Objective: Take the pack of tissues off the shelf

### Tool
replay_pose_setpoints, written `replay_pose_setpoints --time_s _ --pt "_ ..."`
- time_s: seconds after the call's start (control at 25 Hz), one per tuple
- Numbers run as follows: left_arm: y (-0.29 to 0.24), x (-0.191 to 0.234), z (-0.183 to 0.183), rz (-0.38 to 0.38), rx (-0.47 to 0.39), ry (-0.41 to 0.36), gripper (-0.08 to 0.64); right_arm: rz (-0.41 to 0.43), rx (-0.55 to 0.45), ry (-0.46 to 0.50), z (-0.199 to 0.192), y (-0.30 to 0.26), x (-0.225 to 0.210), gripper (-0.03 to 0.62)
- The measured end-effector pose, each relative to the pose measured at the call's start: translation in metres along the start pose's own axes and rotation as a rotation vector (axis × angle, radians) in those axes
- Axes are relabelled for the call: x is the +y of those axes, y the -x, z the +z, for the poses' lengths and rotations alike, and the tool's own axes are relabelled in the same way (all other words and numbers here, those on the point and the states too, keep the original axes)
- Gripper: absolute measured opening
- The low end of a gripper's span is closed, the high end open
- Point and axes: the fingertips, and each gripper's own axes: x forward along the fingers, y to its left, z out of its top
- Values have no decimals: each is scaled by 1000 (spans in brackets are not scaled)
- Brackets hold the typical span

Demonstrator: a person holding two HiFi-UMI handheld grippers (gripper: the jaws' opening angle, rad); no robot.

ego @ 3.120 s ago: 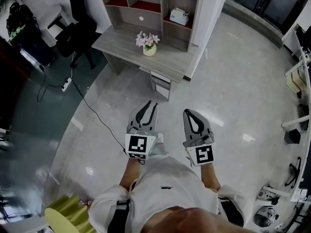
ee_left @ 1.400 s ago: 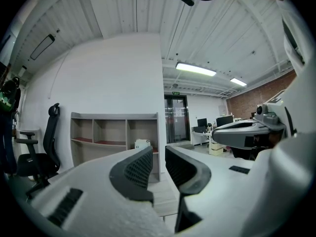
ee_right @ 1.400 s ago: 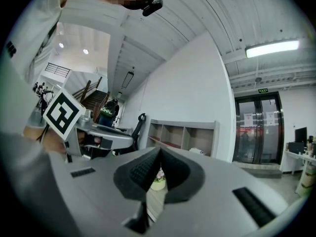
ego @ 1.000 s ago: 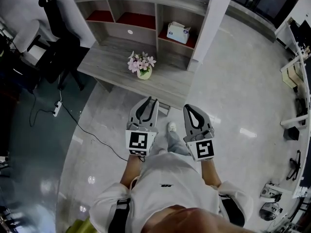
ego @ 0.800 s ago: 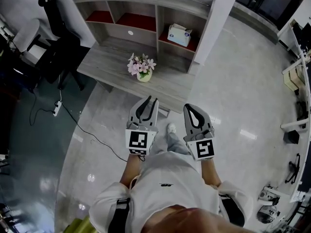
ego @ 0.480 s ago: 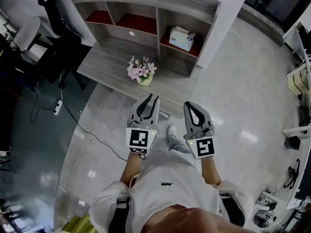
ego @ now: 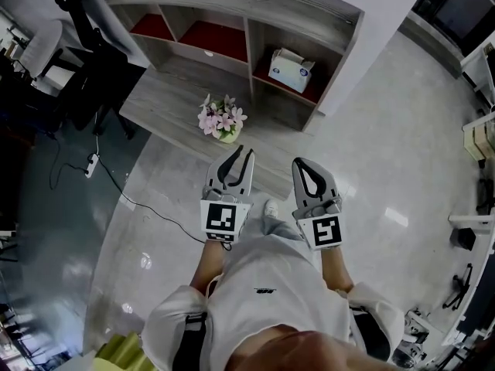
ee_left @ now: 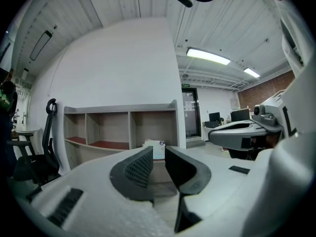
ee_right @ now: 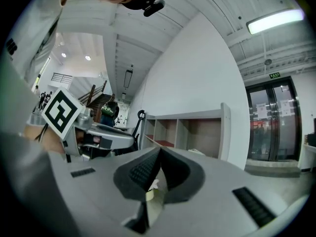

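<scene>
The white pack of tissues (ego: 291,69) lies in the right-hand compartment of the grey wooden shelf (ego: 232,6), on its red floor. Through the left gripper view, the pack (ee_left: 158,151) shows far off between the jaws. My left gripper (ego: 246,152) hovers at waist height, well short of the shelf, its jaws a little apart with nothing between them. My right gripper (ego: 298,161) is beside it, jaws closed tip to tip and empty. Seen from the right gripper view, the shelf (ee_right: 187,132) stands ahead beyond the right gripper (ee_right: 159,149).
A grey desk top (ego: 170,103) juts out below the shelf, carrying a vase of pink flowers (ego: 222,120). A black office chair (ego: 85,45) stands at the left. A power strip (ego: 90,166) and cable lie on the floor. Shiny floor extends to the right.
The person has walked closer to the shelf, so desk and shelf now lie nearer the grippers. Both grippers keep their pose in front of the body.
</scene>
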Motion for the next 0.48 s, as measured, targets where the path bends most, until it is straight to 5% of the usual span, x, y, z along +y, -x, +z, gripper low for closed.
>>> replay_pose_setpoints --time_s 0.48 --pt "-60 11 3 51 34 -9 91 63 -13 -33 -8 -40 -50 26"
